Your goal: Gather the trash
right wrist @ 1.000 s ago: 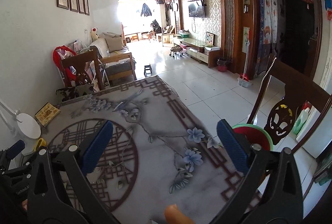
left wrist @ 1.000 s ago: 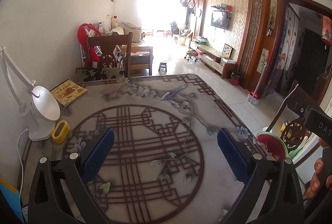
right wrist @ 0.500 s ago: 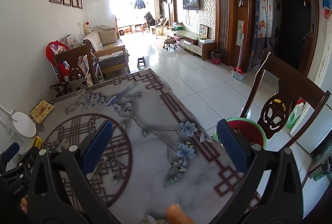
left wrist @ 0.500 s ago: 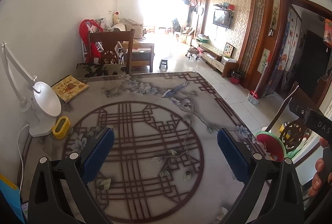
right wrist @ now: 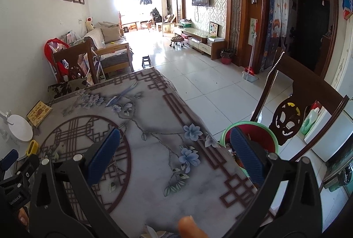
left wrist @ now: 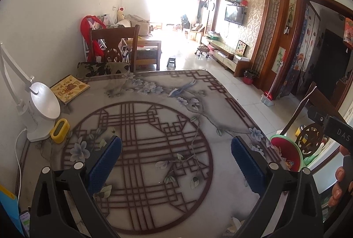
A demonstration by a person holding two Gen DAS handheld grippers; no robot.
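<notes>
- Trash itself is barely in view: a pale crumpled scrap lies at the table's near edge, low in the left wrist view; the right wrist view shows a similar pale bit at its bottom border, beside an orange rounded tip that I cannot identify.
- The red bin with a green rim stands on the floor just off the table's right edge, next to a carved wooden chair.
- The left gripper hangs above the table with its blue pads spread wide and nothing between them.
- The right gripper is likewise spread and empty, over the right edge, its right pad overlapping the bin in view.
- At the left edge stand a white lamp, a yellow holder and a book; none look like trash.
- Judged step: between pickups, seeking the next piece.
- The next move probably calls for lowering a gripper toward the near edge, straddling the scrap and closing gently, since thin paper may slip out flat.
</notes>
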